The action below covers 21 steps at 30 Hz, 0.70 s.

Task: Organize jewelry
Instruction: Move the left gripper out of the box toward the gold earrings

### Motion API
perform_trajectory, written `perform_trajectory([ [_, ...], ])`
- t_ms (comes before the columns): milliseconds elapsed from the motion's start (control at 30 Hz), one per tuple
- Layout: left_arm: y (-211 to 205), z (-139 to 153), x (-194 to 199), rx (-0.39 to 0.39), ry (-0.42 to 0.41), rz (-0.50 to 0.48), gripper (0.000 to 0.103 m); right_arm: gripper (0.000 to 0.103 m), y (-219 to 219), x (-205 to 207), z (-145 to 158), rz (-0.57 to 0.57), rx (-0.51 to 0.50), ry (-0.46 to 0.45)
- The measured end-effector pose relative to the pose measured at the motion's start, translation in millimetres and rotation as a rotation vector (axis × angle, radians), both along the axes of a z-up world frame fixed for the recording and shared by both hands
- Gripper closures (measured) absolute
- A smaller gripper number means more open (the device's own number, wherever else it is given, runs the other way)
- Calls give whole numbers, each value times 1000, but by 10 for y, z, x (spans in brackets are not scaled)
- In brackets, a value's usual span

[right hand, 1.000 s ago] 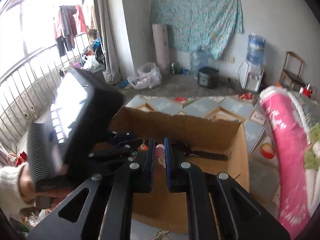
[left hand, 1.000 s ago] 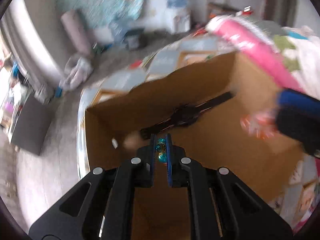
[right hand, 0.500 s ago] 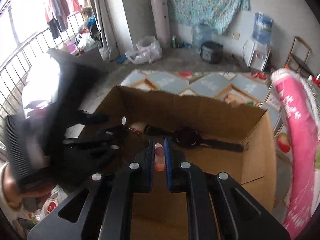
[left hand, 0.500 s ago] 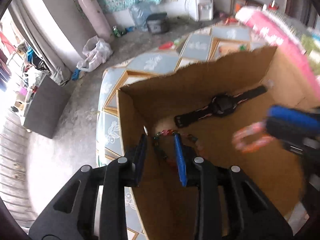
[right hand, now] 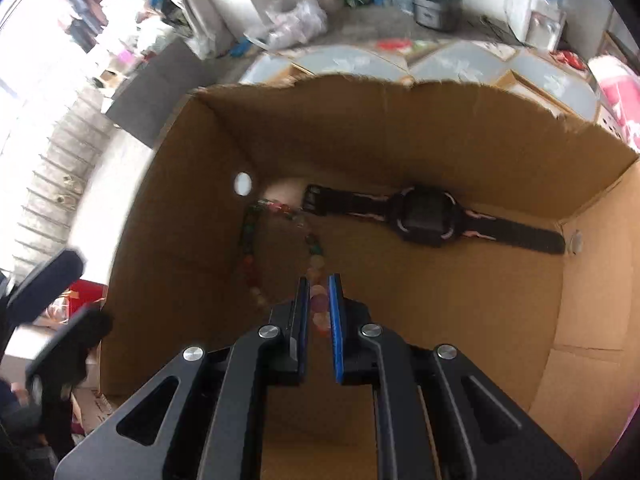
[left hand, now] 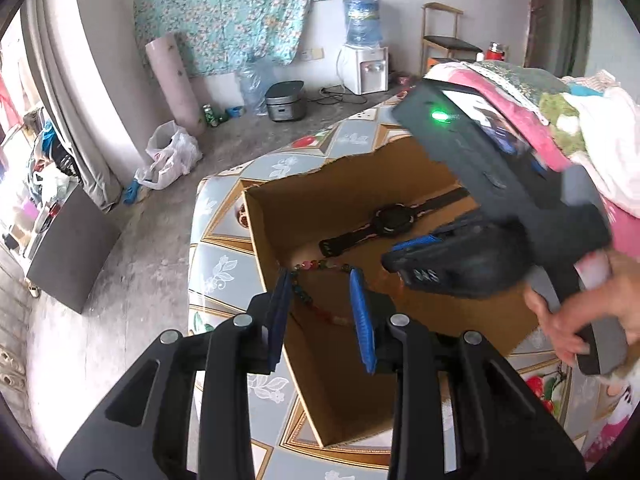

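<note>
Pinches a pink bracelet [right hand: 319, 312] in the narrow right gripper [right hand: 319, 280], low inside the box [right hand: 400, 128]. Has just been opening the left gripper [left hand: 320, 274], half wide, nothing between. Finds the colourful bracelet [right hand: 248, 236] at 11 o'clock from the pinch and the watch [right hand: 426, 218] at 1, lying sideways, maybe touching each other.

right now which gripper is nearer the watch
Right. The right gripper is in the box near the watch; the left gripper, jaws just opened and empty, hangs over the box's edge.
</note>
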<state>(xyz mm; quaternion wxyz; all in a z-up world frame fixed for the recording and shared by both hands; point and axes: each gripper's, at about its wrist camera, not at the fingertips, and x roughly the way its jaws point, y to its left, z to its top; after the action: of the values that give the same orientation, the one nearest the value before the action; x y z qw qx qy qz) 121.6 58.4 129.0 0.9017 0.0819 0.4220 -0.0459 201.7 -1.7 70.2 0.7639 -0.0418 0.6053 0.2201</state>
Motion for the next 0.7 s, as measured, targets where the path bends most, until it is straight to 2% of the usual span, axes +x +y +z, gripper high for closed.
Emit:
perform_trajectory([
  [100,-9,-5,-70,-8,1,-9,70,92,30,66,-47,-5,-82,-15],
  [200,-33,11,-143,3,-10,-10,68,87,47,99,-58,5,-58,19],
  [267,-55,11,-212,26,-28,-15,68,70,83,82,-3,16,-105,-24],
  [300,-68,30,-260,25,-39,-19,68,70,93,63,54,27,-109,-61],
  [367,-74,109,-425,-31,-85,-52,68,70,67,-39,243,43,-107,-156],
  [433,-94,166,-685,-128,-115,-126,68,70,-87,-267,524,37,-34,-251],
  [500,-163,158,-922,-174,-117,-184,68,70,-270,-526,752,49,32,-320],
  [600,-359,-13,-1220,-171,-85,-279,68,70,-564,-988,993,94,80,-396],
  [700,-611,-383,-1282,-158,20,-354,72,70,-811,-1365,1057,143,56,-395],
])
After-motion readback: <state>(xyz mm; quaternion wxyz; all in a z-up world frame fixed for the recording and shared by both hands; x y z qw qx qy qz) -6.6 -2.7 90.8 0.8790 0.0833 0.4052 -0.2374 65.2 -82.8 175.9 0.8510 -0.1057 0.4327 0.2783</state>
